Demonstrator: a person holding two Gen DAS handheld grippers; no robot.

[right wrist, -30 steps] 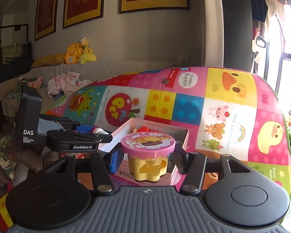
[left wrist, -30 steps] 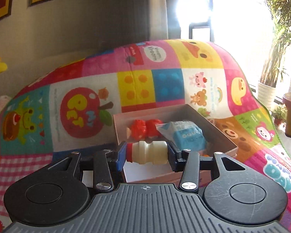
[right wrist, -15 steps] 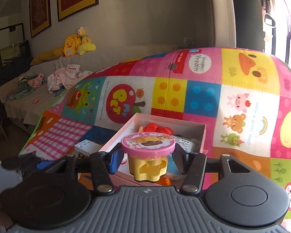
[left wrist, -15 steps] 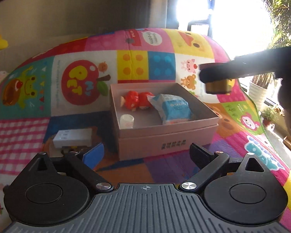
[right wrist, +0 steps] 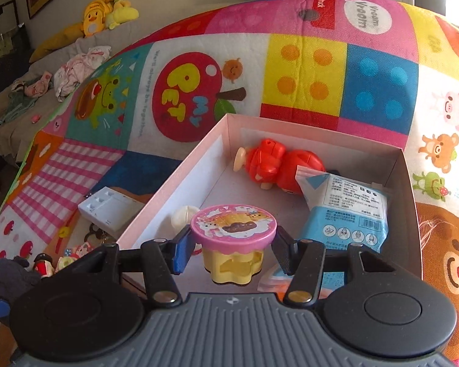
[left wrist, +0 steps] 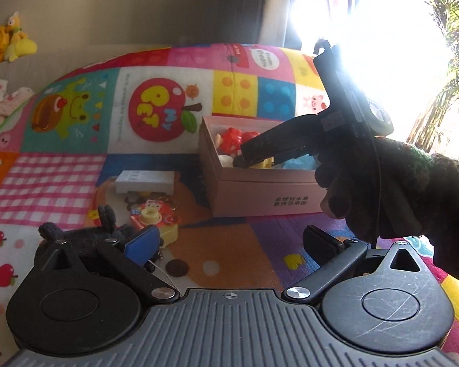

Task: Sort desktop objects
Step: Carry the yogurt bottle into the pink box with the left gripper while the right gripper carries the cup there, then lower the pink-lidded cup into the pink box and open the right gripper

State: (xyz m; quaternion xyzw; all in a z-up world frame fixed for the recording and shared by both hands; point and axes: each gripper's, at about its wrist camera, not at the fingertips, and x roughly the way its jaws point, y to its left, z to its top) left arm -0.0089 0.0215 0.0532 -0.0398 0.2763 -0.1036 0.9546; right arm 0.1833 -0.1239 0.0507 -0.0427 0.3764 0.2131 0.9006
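Jaws hide toy cup's (right wrist: pixel 233 246) sides over box (right wrist: pixel 168 197).

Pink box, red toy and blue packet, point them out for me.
pink box (right wrist: pixel 168 194), right wrist view, left wall.
red toy (right wrist: pixel 269 165), right wrist view, its body.
blue packet (right wrist: pixel 348 214), right wrist view, printed face.

Pink box (left wrist: pixel 260 192) on play mat (left wrist: pixel 61 165)

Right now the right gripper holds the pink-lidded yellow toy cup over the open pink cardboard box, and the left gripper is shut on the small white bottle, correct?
Not quite. The left gripper is open and empty, as the left wrist view shows. The right gripper does hold the pink-lidded yellow toy cup over the open pink cardboard box.
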